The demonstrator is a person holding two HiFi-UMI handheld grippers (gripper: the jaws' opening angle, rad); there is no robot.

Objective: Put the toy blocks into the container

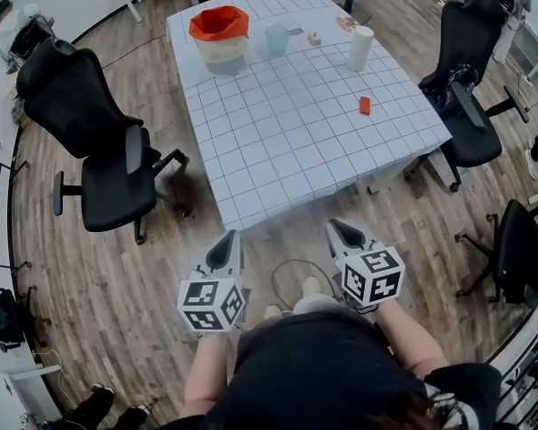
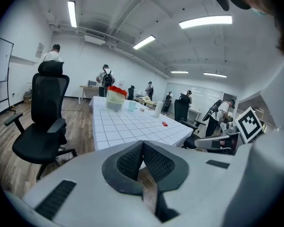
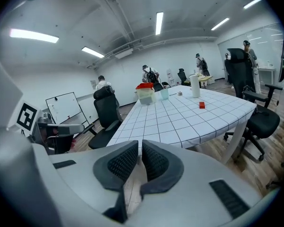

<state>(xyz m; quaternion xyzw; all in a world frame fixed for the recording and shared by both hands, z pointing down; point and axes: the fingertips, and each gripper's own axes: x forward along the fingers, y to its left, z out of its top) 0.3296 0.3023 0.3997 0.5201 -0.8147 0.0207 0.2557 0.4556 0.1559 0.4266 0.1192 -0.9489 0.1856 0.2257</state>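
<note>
A small red toy block lies on the white gridded table, toward its right side. It also shows as a red speck in the left gripper view and as the same block in the right gripper view. The clear container with a red liner stands at the table's far left. Both grippers hang over the floor, short of the table's near edge. My left gripper is shut and empty. My right gripper shows a narrow gap, with nothing between its pads.
On the far half of the table stand a white roll, a pale cup and a small beige item. Black office chairs stand to the left and right of the table. A cable lies on the wooden floor.
</note>
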